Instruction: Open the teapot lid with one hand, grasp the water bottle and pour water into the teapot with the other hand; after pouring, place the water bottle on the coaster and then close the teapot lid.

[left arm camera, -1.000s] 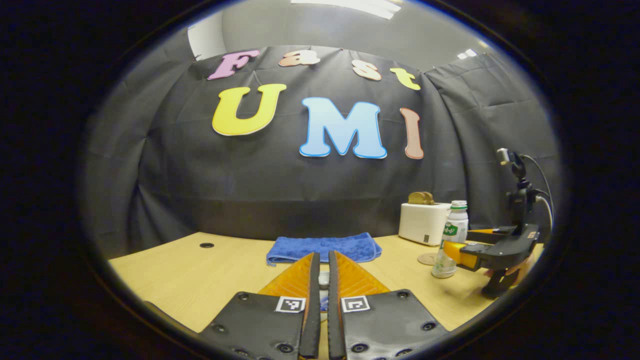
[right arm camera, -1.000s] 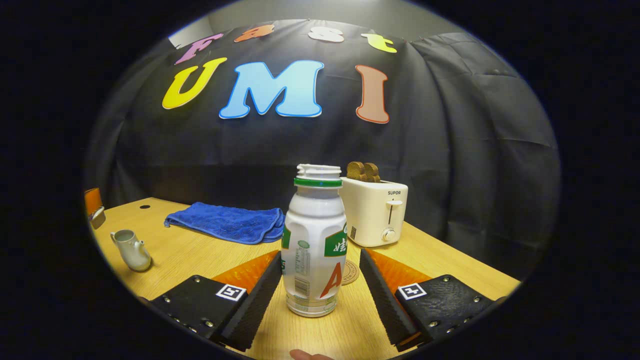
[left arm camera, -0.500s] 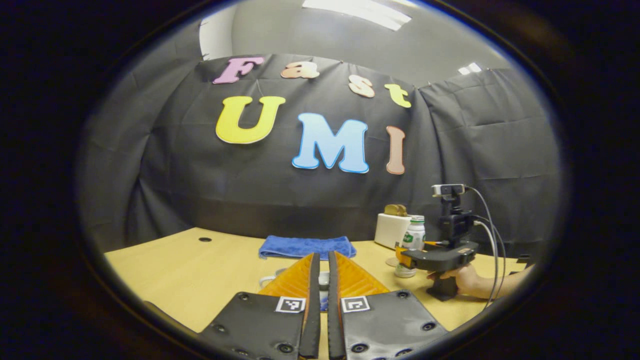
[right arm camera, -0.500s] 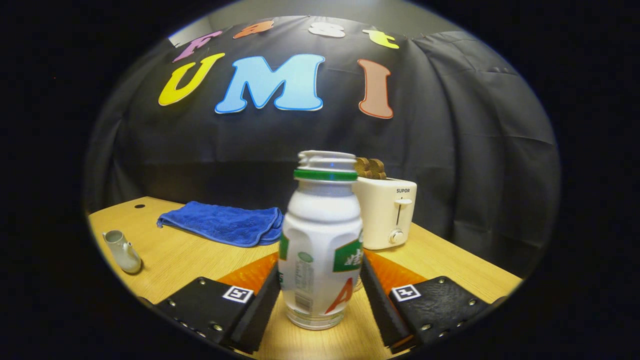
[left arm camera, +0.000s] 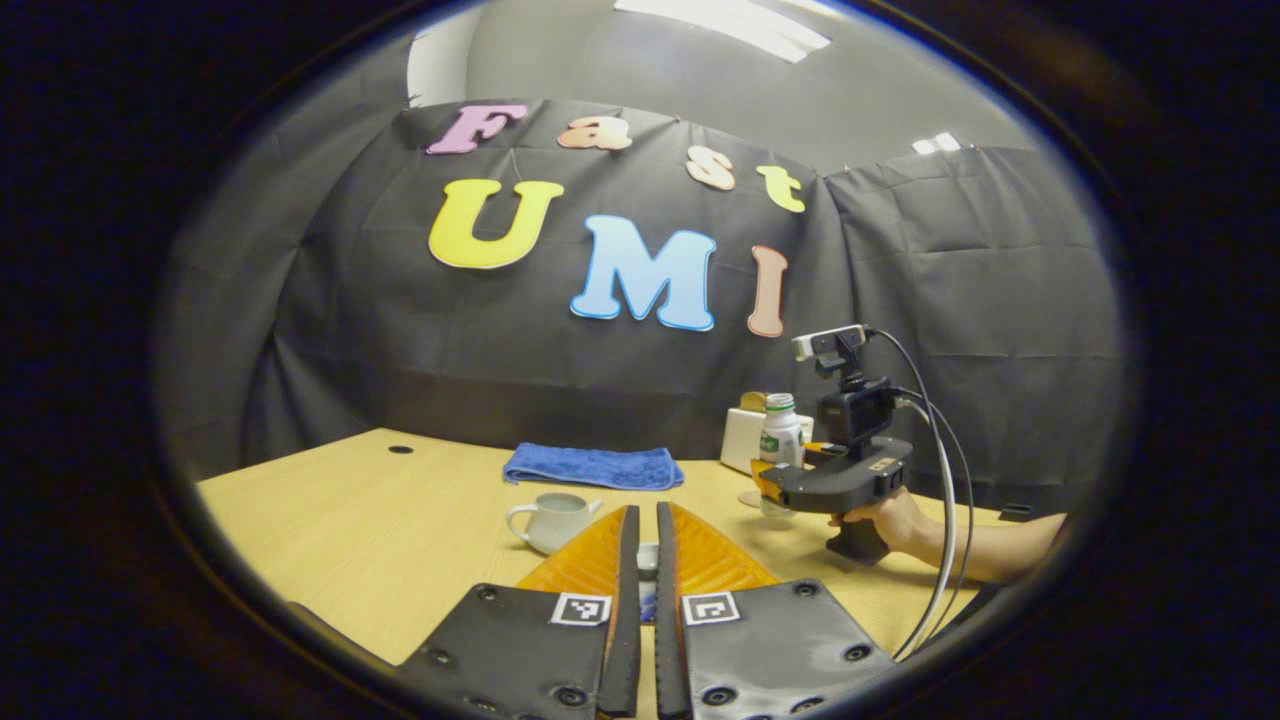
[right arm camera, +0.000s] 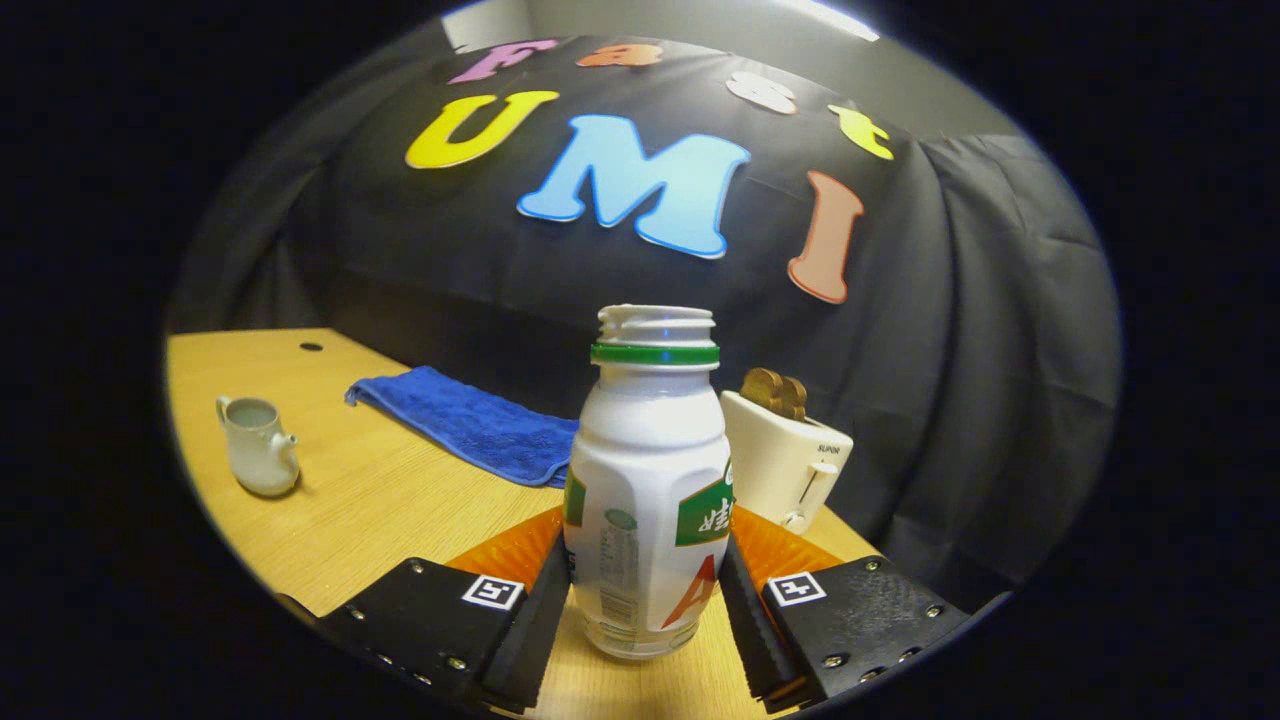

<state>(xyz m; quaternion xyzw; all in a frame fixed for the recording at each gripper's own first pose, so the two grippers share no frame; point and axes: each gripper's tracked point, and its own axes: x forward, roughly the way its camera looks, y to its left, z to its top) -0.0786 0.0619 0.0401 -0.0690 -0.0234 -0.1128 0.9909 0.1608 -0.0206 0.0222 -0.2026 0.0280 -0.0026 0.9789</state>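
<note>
Right hand-held gripper (right arm camera: 645,590) grasps the water bottle (right arm camera: 648,500); left hand-held gripper (left arm camera: 641,540) clenched, perhaps pinching the lid; toaster (right arm camera: 785,465) behind.

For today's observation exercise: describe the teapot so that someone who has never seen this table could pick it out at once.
Start at the wooden table and find the blue towel lying near the dark back wall. In front of the towel, standing alone on bare wood, is the teapot. It is the small, pale, rounded pot with a handle and short spout, its top open, unlike the tall bottle.
</note>
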